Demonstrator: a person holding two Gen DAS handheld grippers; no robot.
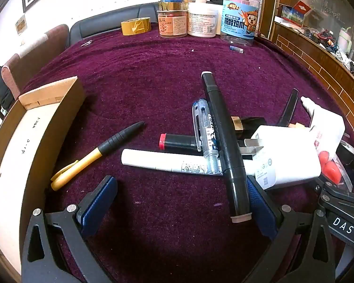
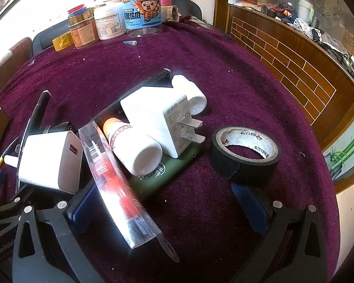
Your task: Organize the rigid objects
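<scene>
My left gripper (image 1: pixel 184 202) stands wide open over bare purple cloth, its right pad beside the near end of a long black marker (image 1: pixel 224 141). That marker lies across a white marker (image 1: pixel 167 162), a clear pen (image 1: pixel 206 136) and a red-capped black tube (image 1: pixel 177 141). A yellow-and-black pen (image 1: pixel 94 153) lies left of them, near an open cardboard box (image 1: pixel 28 141). My right gripper (image 2: pixel 170 202) is open too, with the end of a clear packet of red pieces (image 2: pixel 120 188) between its fingers, untouched. Ahead lie a white charger (image 2: pixel 160 120), a white bottle (image 2: pixel 132 146) and black tape (image 2: pixel 245 153).
Jars (image 1: pixel 238 16) and a yellow tape roll (image 1: pixel 135 26) stand along the far edge of the cloth. A second white charger (image 2: pixel 49 160) lies at the pile's left. A wooden counter (image 2: pixel 295 59) runs along the right. A green flat case (image 2: pixel 162 174) lies under the bottle.
</scene>
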